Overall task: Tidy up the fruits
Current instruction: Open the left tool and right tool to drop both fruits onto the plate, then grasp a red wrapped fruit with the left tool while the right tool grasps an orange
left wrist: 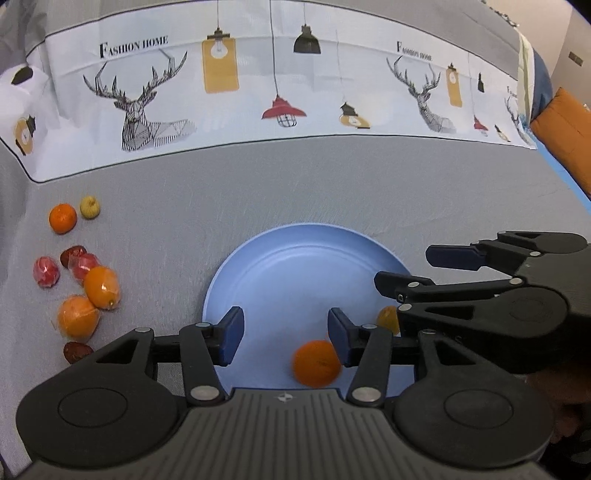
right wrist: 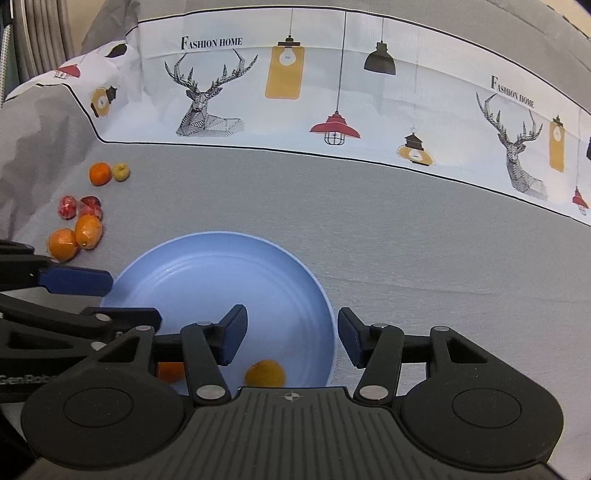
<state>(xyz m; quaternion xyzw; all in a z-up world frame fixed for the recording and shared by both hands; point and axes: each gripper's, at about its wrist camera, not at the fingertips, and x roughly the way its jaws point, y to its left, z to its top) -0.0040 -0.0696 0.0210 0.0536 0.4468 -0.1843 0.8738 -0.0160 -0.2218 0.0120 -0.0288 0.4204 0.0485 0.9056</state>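
Note:
A blue plate (left wrist: 295,266) (right wrist: 207,273) lies on the grey cloth. In it are an orange (left wrist: 316,363) (right wrist: 170,371) and a yellow-orange fruit (left wrist: 388,319) (right wrist: 265,373). My left gripper (left wrist: 286,338) is open and empty above the plate's near rim, just left of the orange. My right gripper (right wrist: 291,339) is open and empty above the plate's right rim; it also shows in the left wrist view (left wrist: 413,269). A pile of loose fruits (left wrist: 79,288) (right wrist: 79,221) lies left of the plate: oranges, red wrapped fruits, a small yellow one (left wrist: 89,206).
A white printed cloth with deer and lamps (left wrist: 258,85) (right wrist: 332,92) stands behind the grey surface. An orange cushion (left wrist: 565,129) is at the far right. Grey curtain folds (right wrist: 40,33) are at the far left.

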